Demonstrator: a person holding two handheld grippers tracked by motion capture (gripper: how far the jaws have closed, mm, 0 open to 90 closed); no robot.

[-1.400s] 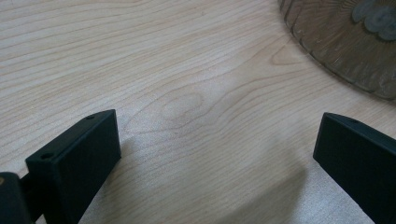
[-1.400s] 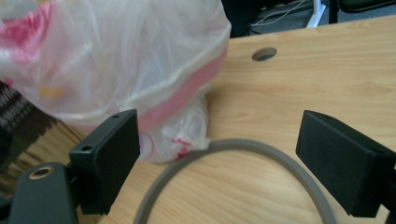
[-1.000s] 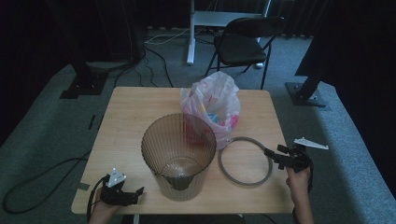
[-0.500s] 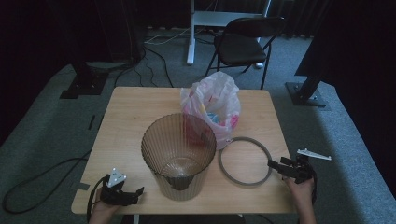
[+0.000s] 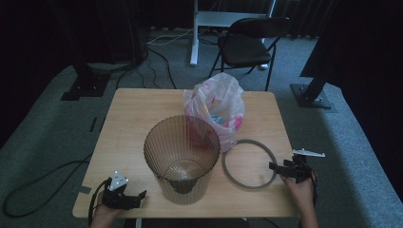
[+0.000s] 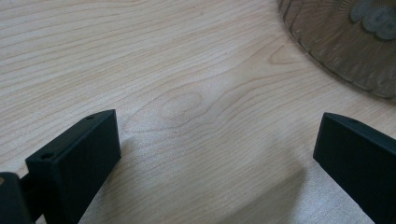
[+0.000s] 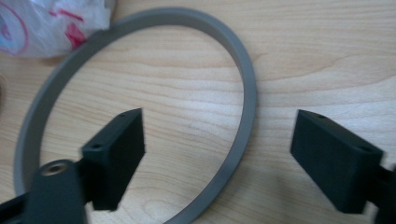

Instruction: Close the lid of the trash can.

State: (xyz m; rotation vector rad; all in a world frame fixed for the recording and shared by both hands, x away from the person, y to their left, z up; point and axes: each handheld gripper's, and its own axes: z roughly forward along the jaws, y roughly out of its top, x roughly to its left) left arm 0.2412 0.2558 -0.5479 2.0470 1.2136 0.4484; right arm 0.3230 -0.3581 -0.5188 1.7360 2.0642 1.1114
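A grey ring lies flat on the wooden table, right of a ribbed brownish translucent bin. Behind them stands a white plastic bag with pink print. My right gripper is low at the ring's right edge and open. In the right gripper view its jaws straddle the ring's rim without touching it; they have just been closing slightly. My left gripper rests at the front left corner, open over bare wood, with the bin's base ahead to its right.
A black folding chair and a white desk leg stand beyond the table. Cables run over the grey carpet at the left. A dark stand base sits at the right rear.
My right gripper has sunk toward the table at the ring's right edge. The left gripper, bin, bag and ring have stayed put.
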